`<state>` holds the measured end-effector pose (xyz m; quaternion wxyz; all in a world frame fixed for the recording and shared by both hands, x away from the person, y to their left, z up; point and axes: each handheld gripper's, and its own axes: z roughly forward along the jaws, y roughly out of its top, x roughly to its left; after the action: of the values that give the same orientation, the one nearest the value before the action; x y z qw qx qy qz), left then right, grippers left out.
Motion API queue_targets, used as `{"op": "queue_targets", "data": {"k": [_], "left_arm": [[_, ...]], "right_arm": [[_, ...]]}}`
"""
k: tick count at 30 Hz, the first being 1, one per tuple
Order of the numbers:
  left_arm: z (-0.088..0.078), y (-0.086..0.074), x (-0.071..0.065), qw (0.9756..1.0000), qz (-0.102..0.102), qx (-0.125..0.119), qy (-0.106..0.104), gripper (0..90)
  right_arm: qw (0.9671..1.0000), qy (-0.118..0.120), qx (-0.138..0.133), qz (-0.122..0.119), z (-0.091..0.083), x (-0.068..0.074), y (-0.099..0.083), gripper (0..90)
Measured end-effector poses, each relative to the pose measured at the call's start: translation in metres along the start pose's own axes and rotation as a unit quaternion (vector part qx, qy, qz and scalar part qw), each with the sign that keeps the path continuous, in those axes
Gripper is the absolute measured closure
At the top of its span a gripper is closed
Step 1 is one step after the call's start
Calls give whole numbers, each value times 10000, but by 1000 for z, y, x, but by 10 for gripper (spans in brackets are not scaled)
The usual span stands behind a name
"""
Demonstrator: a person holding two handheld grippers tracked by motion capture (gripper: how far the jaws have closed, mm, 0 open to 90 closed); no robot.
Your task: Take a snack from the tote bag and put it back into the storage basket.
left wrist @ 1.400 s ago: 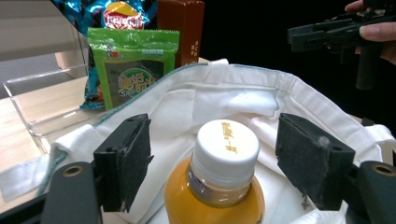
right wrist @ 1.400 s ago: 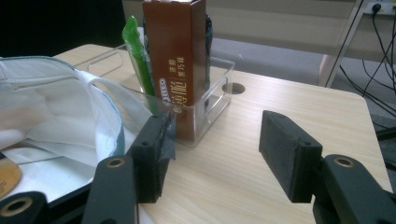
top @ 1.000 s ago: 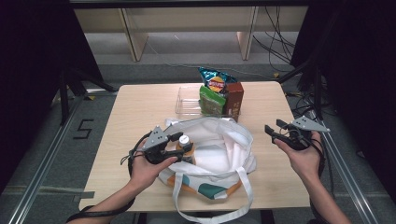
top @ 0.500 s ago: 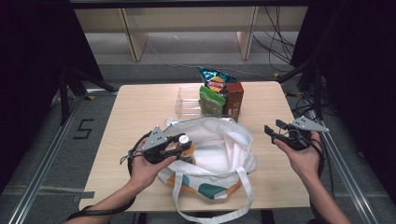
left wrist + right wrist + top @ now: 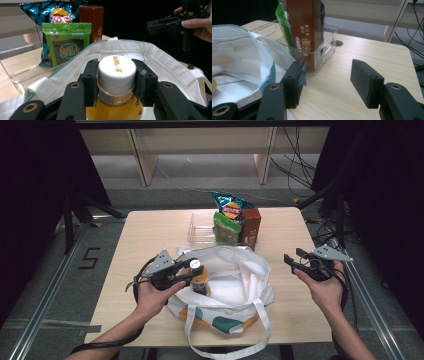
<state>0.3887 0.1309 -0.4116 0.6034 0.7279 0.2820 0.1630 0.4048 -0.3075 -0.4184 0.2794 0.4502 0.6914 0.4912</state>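
An orange-drink bottle (image 5: 201, 281) with a white cap (image 5: 117, 71) stands upright in the open mouth of a white tote bag (image 5: 240, 280). My left gripper (image 5: 193, 268) comes in from the left; its jaws have just been closing and now press on both sides of the cap (image 5: 116, 70). Off to the right of the bag, my right gripper (image 5: 294, 256) hovers over bare table, open, with nothing between its pads (image 5: 327, 75). It also appears far off in the left gripper view (image 5: 165, 23).
Behind the bag, a clear plastic bin (image 5: 200, 229) holds a blue chips bag (image 5: 230, 206), a green seaweed packet (image 5: 225, 226) and a brown carton (image 5: 251, 225). The bag's straps (image 5: 260, 330) trail toward the table's front edge. Light wood table (image 5: 150, 235).
The left gripper's jaws have drawn in around the bottle's cap. The right hand has stayed where it was.
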Motion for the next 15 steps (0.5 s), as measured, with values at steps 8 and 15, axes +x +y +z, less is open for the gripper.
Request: {"op": "queue_targets", "data": {"k": [8, 15], "left_arm": [[-2, 13, 3, 9999, -42, -105, 3, 584], [-1, 19, 0, 9999, 13, -113, -46, 585]], "right_arm": [[9999, 67, -2, -108, -1, -4, -1, 453], [9998, 32, -124, -157, -1, -4, -1, 456]]}}
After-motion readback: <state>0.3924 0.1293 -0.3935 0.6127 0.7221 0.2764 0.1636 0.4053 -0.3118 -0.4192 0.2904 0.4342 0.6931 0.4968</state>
